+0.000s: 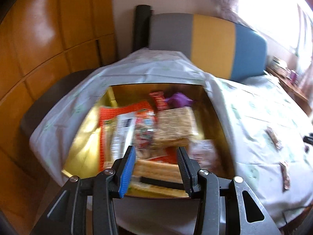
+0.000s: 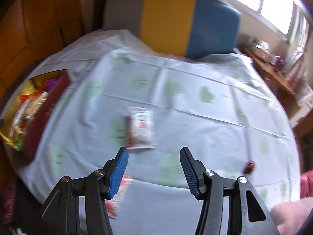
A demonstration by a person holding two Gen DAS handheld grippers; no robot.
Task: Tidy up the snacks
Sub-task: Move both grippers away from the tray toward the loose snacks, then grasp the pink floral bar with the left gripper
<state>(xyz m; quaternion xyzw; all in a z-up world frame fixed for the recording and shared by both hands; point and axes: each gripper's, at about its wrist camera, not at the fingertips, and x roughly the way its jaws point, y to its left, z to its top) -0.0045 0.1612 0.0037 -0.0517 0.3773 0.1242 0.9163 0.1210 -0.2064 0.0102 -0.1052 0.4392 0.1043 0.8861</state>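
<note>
A gold-lined box holds several snack packets: an orange one, a cracker pack, a purple one. My left gripper is open and empty just above the box's near end. In the right wrist view the box sits at the table's left, dark red outside. My right gripper is open and empty above the tablecloth. A white snack packet lies just beyond it. Another packet lies under its left finger. A small dark red snack lies to the right.
The table wears a white cloth with green prints. Two brown snack bars lie on it right of the box. A grey, yellow and blue chair back stands behind the table. Wooden cabinets are at left, a cluttered shelf at right.
</note>
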